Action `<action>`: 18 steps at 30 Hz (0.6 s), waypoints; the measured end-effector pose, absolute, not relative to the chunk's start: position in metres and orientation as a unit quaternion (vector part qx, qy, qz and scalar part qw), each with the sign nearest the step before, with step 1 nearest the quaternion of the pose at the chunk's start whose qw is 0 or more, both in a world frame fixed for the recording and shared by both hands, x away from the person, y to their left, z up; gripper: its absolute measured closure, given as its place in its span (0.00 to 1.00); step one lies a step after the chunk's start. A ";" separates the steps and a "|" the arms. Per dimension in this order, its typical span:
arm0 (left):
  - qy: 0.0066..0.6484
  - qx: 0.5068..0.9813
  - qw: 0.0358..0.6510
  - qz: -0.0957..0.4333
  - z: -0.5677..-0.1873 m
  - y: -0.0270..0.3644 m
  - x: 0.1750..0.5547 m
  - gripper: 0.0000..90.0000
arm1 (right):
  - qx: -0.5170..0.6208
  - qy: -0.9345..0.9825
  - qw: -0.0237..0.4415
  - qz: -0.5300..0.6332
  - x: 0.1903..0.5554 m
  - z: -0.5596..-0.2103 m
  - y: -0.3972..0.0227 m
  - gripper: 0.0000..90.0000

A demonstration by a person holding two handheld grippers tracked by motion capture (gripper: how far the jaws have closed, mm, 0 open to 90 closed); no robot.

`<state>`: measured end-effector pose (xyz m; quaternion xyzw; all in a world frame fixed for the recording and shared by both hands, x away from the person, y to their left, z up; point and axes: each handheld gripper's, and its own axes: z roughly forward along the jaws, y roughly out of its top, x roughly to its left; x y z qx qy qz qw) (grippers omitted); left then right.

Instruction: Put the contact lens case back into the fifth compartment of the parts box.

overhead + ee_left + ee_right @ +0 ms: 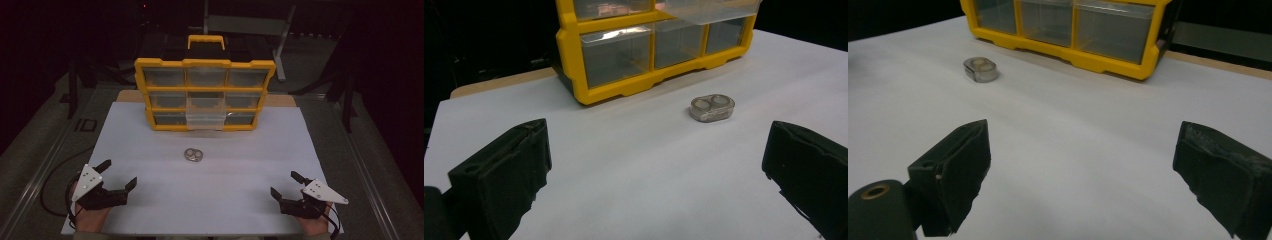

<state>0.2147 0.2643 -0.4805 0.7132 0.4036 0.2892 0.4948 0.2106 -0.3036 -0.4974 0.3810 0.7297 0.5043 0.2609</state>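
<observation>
Metal piece point(193, 155) on sheet point(150, 150), organizer point(205, 95) behind, grippers nearer

organizer box point(205, 63): glossy yellow plastic frame, clear smooth plastic drawers, one drawer point(205, 116) at the bottom middle more frosted. small case point(193, 155) at 6 o'clock of the box: clear shiny plastic. white sheet point(210, 200): matt, smooth, looks like paper. wood-like board edge point(129, 96) at 12 o'clock of the sheet. left gripper point(119, 172) and right gripper point(282, 183): matt black, rough worn pads, grey smooth top plates.

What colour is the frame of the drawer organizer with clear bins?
Yellow. The plastic drawer organizer's frame shows best in the high view, with a black-and-yellow carry handle on top.
</observation>
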 end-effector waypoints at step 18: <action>0.404 0.719 0.495 0.273 -0.483 0.262 0.217 0.00 | 0.375 0.729 0.256 0.511 0.211 -0.499 -0.301 0.09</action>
